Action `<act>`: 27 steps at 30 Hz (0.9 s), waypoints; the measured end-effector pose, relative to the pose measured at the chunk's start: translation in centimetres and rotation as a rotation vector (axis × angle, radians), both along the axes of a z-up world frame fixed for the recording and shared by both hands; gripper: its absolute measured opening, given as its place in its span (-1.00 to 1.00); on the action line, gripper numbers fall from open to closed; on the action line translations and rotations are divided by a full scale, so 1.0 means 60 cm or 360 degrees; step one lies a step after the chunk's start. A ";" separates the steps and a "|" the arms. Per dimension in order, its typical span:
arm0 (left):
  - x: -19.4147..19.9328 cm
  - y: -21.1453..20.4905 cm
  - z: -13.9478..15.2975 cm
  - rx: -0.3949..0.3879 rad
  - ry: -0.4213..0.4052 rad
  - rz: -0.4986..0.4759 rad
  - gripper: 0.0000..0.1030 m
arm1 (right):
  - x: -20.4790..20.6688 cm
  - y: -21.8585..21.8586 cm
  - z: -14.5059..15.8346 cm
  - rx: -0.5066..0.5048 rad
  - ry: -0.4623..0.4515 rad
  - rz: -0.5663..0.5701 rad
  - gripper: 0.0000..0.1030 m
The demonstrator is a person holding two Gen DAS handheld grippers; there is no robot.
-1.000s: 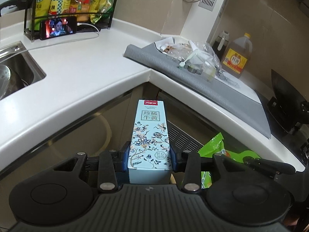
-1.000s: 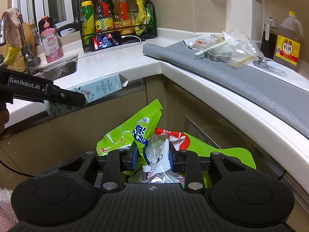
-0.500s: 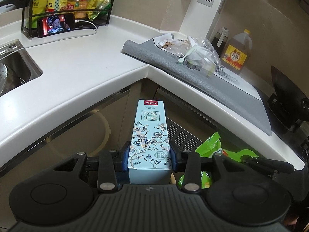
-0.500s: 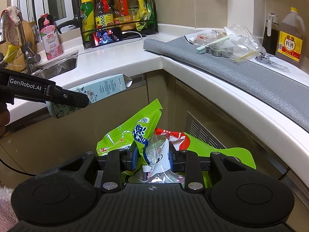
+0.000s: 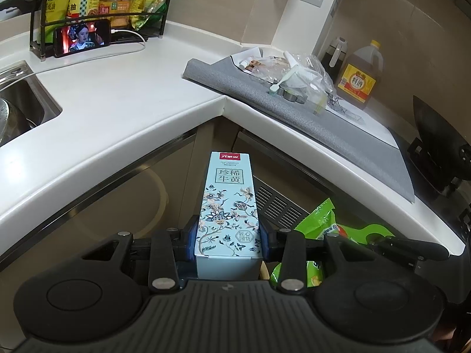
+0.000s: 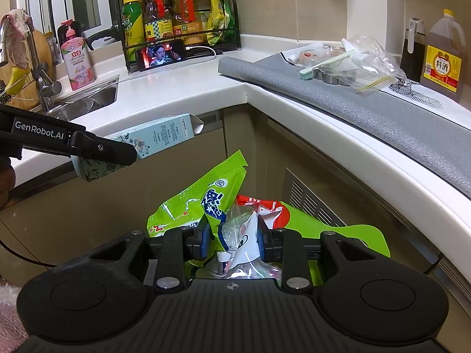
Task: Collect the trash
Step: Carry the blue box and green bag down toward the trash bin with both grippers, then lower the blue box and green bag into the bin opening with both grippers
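My left gripper is shut on a pale blue floral carton, which sticks out forward below the counter corner. The right wrist view shows that carton and the left gripper at the left. My right gripper is shut on a bundle of wrappers: a green snack bag with clear and red plastic. From the left wrist, the green bag shows at lower right. More litter, a clear plastic bag and a toothbrush, lies on the grey mat.
The white L-shaped counter wraps around both grippers, with cabinet fronts below. A sink and tap lie at the left. A phone leans on a bottle rack. A cooking wine jug and a dark wok stand at the right.
Both views wobble slightly. The carton and the wrapper bundle stay gripped as before.
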State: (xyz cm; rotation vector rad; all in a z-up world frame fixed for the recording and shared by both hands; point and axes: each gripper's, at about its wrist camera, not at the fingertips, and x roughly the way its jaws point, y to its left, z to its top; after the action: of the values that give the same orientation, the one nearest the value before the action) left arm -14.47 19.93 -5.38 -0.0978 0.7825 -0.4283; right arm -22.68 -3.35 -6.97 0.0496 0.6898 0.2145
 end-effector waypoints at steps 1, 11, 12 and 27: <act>0.000 0.000 0.000 0.0000 -0.0001 0.0000 -0.16 | 0.000 0.001 -0.001 -0.0001 0.0000 0.0002 -0.40; 0.004 -0.003 -0.004 0.0013 0.0005 -0.0012 -0.16 | 0.003 0.002 -0.003 -0.0003 0.0006 0.0009 -0.40; 0.004 -0.004 -0.004 0.0017 0.0005 -0.0013 -0.16 | 0.003 0.002 -0.003 -0.0003 0.0006 0.0010 -0.40; 0.027 -0.013 -0.024 0.0066 0.0028 -0.0013 -0.16 | 0.033 -0.002 -0.007 -0.0030 0.0010 0.0013 -0.40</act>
State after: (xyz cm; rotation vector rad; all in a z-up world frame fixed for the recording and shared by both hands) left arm -12.88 19.15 -6.83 -0.0600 0.8086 -0.4191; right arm -20.68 -3.45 -7.39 0.0292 0.6982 0.2158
